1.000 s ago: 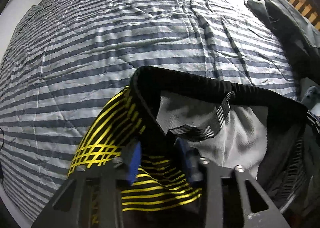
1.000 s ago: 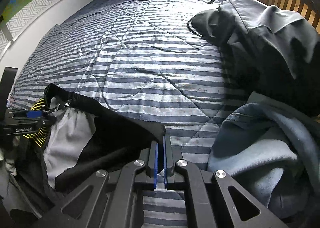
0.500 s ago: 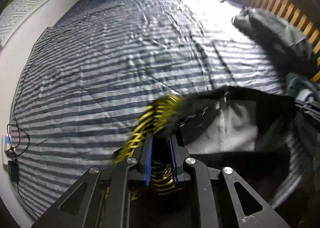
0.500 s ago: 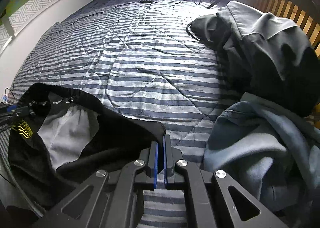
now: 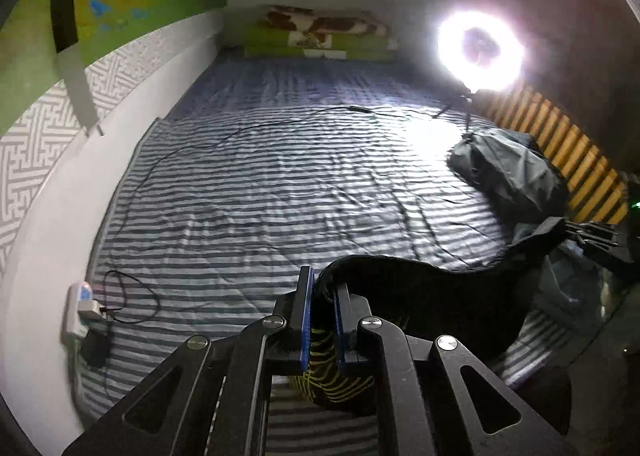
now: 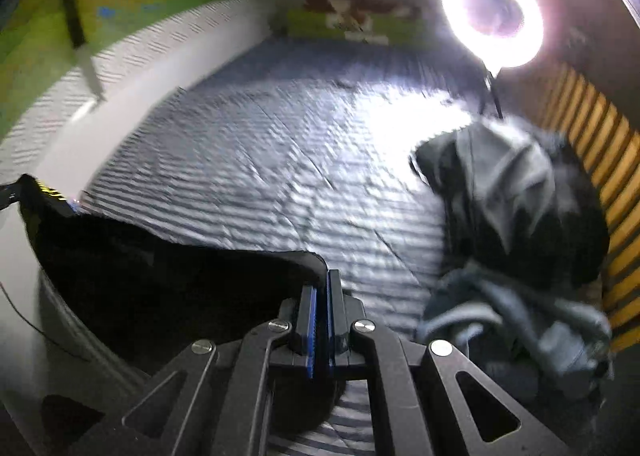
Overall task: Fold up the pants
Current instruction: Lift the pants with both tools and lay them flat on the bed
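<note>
While the pants (image 5: 420,296) hang in the air over the near edge of the bed (image 5: 280,184), each gripper pinches one end of the black waistband. The left gripper (image 5: 323,296) is clamped on the corner with the thin yellow lines. The right gripper (image 6: 322,288) is clamped on the other black corner, with its blue pads squeezed nearly together. The black cloth sags in a curve between the two of them.

The bed has a blue and white striped cover, and it is a bit wrinkled. A bright ring light (image 5: 480,52) shines at the far right. A dark jacket (image 5: 508,172) lies in a heap on the right side of the bed. A blue-grey pile of clothes (image 6: 516,328) sits nearer, just beside it. A black cable (image 5: 224,138) runs across the far part of the bed. A white plug box (image 5: 78,308) sits at the left edge. The right view is blurry.
</note>
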A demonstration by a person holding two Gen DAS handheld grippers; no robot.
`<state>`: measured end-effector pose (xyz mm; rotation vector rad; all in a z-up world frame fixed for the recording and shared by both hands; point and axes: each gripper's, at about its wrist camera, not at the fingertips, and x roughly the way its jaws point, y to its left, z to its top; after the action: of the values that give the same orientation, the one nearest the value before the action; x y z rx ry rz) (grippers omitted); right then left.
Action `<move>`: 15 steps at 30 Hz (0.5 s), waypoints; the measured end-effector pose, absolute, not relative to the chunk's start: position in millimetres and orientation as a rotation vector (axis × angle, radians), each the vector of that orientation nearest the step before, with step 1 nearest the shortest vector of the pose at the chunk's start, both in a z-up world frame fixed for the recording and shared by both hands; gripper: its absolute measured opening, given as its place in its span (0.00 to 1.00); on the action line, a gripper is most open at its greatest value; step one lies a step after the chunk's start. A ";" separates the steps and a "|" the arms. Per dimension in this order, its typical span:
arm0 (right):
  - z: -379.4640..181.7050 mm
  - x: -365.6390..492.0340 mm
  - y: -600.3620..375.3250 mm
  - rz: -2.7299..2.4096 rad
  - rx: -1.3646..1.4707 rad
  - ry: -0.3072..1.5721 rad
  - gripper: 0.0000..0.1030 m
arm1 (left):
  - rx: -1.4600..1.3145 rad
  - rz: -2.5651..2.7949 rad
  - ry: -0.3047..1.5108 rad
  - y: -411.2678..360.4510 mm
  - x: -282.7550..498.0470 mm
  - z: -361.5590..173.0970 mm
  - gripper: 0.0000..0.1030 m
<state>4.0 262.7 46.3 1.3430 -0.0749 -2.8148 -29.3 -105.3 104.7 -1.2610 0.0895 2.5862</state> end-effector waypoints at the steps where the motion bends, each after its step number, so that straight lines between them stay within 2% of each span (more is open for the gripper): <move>1: 49.7 -4.2 257.8 -2.813 1.345 -0.057 0.03 | -1.300 2.582 0.070 -110.9 -42.7 102.4 0.08; 4: 45.4 -50.0 252.1 -2.785 1.441 -0.045 0.03 | -1.389 2.599 0.045 -117.5 -92.5 93.2 0.08; 6: 59.6 -92.6 249.7 -2.848 1.469 0.038 0.03 | -1.394 2.623 0.007 -115.8 -126.1 103.6 0.08; 8: 96.6 -119.4 250.4 -2.957 1.399 0.085 0.03 | -1.274 2.716 0.025 -106.7 -156.8 150.8 0.07; 10: 165.1 -131.6 249.4 -3.097 1.199 0.112 0.03 | -1.119 2.801 0.007 -108.3 -166.8 207.6 0.07; 12: 229.6 -124.5 245.2 -3.205 0.969 0.151 0.03 | -0.896 2.887 -0.024 -111.6 -157.9 279.8 0.07; 15: 296.5 -101.6 241.6 -3.278 0.750 0.130 0.03 | -0.732 2.926 0.068 -103.8 -136.4 334.1 0.08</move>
<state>-101.6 241.6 296.5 0.7499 0.1297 -3.2782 -136.4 -103.8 334.1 -0.7317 0.0684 2.9262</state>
